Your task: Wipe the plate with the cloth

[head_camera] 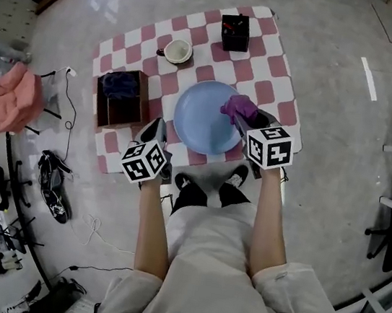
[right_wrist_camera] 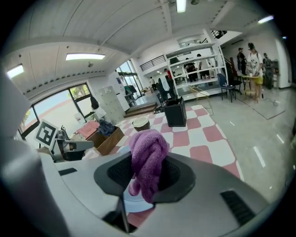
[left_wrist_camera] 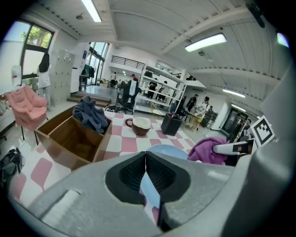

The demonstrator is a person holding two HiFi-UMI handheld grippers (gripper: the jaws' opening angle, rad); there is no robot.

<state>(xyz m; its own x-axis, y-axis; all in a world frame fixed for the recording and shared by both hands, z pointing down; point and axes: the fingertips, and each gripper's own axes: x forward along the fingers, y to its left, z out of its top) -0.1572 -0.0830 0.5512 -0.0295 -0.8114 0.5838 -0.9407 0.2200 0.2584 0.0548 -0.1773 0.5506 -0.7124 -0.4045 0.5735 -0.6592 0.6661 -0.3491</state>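
Purple cloth [head_camera: 238,107] in right claw [head_camera: 245,121], over plate [head_camera: 198,129]

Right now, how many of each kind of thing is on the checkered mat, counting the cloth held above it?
Plates: 1, the blue plate.
Cloths: 2, the purple cloth over the plate and the dark blue cloth in the wooden box.
Boxes: 2, the wooden box and the black box.
Cups: 1, the brown cup.
Total: 6.
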